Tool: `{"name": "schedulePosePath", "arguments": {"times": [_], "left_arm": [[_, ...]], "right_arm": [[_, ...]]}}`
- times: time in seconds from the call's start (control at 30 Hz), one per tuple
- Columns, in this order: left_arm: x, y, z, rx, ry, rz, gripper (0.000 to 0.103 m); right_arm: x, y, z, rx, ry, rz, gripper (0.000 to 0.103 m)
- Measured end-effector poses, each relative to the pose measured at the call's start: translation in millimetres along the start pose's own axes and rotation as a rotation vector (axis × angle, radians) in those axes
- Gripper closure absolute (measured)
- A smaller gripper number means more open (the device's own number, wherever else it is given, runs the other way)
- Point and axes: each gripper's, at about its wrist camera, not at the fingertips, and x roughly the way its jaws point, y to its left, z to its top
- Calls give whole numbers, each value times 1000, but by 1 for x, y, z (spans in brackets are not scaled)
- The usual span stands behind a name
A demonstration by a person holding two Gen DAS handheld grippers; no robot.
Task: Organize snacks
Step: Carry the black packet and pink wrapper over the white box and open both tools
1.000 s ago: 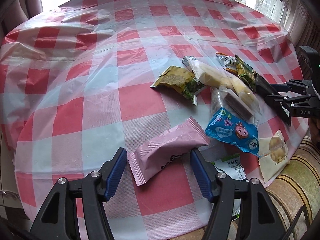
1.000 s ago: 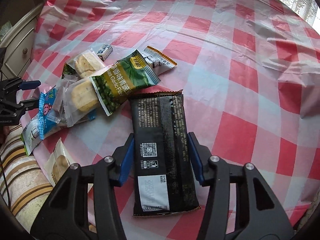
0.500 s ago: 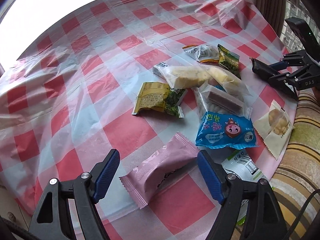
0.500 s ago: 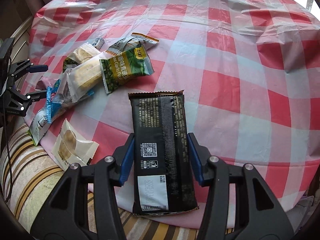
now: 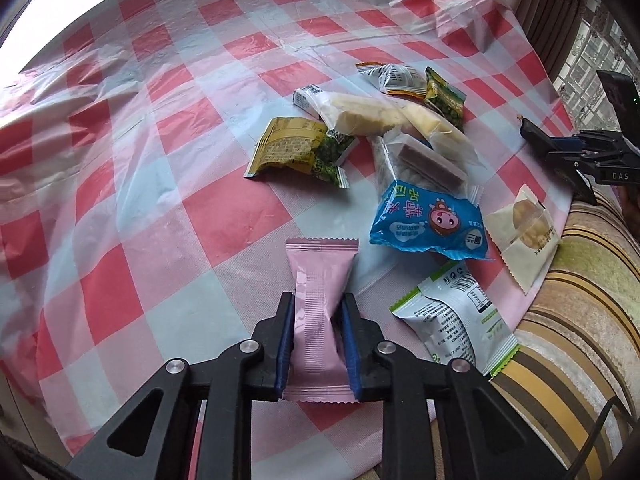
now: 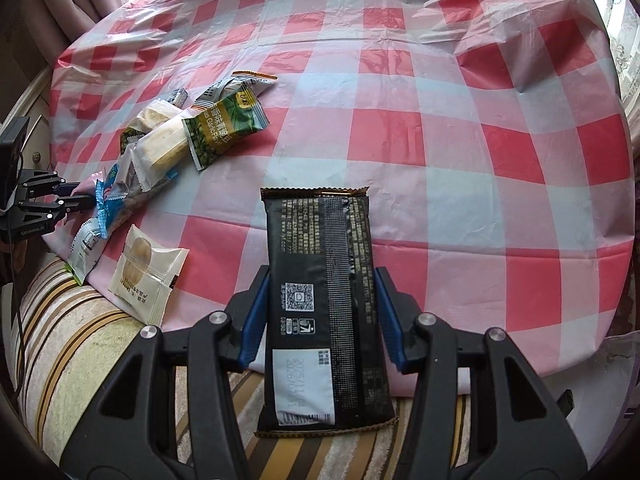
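Red-and-white checkered tablecloth (image 5: pixel 168 184) covered the round table, snacks piled near its edge. Left gripper (image 5: pixel 316 320) was clamped on a pink snack packet (image 5: pixel 320 280), squeezing its middle, just beside the blue cartoon packet (image 5: pixel 432 224). Right gripper (image 6: pixel 320 308) was pinching a black snack bar (image 6: pixel 320 280) lengthwise, held over the table edge.

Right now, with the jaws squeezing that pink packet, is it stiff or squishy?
Probably squishy: the pink packet is pinched narrow where the left gripper clamps it. It looks light, sticking forward without sagging. Its smooth wrapper may slip.
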Motion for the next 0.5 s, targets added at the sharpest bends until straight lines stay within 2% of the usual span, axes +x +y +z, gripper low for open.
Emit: {"name": "schedulePosePath", "arguments": {"times": [0.27,0.37,0.5], "left_arm": [[-31,-18,-7,-75,-76,102,80],[-49,-33,-1,-87,-124,102,80],[-59,-61,14,-91,-167,62,81]], "right_arm": [[-29,-13,-22,50,-54,9,50],[-40,-20,-32,75,-72,10,50],[-53,-31,-44,106,-93,11,50]]}}
